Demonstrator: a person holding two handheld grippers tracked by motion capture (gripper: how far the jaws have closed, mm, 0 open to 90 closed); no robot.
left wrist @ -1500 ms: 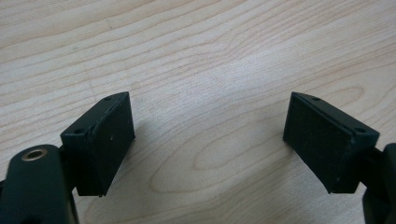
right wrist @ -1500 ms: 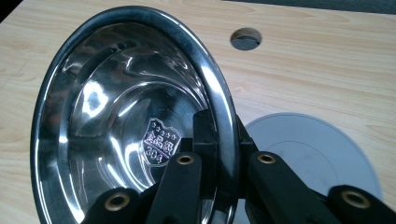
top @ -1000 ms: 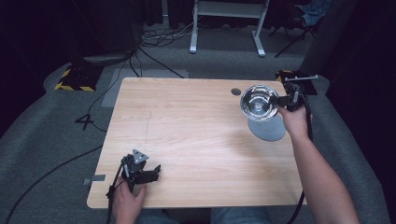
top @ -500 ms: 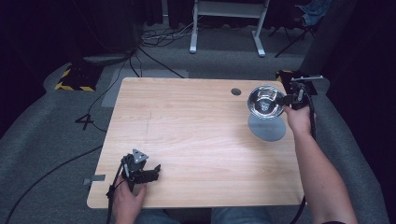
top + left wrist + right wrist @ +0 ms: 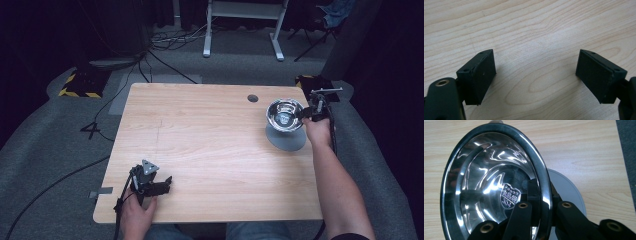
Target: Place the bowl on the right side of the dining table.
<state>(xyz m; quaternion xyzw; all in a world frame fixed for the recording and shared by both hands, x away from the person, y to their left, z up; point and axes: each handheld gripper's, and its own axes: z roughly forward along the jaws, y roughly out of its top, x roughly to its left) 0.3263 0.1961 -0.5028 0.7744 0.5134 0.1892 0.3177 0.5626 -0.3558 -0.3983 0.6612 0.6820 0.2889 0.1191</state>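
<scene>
A shiny steel bowl (image 5: 283, 113) hangs tilted just above a flat grey round disc (image 5: 287, 141) at the table's right edge. My right gripper (image 5: 306, 116) is shut on the bowl's right rim. In the right gripper view the rim (image 5: 543, 180) runs between the two black jaws of that gripper (image 5: 544, 199), one inside the bowl (image 5: 486, 182) and one outside. The grey disc (image 5: 572, 192) lies behind it there. My left gripper (image 5: 162, 185) rests near the table's front left with a hand on it. Its jaws stand wide apart over bare wood (image 5: 536, 65), so it is open.
The wooden table (image 5: 200, 130) has a small round cable hole (image 5: 252, 98) near its far edge, left of the bowl. Cables (image 5: 150, 55) and a white desk frame (image 5: 245, 25) are on the grey carpet beyond. A black and yellow striped block (image 5: 80, 82) lies at the far left.
My right hand has sunk with the bowl, bringing it closer to the grey disc and slightly right. The left gripper has stayed where it was.
</scene>
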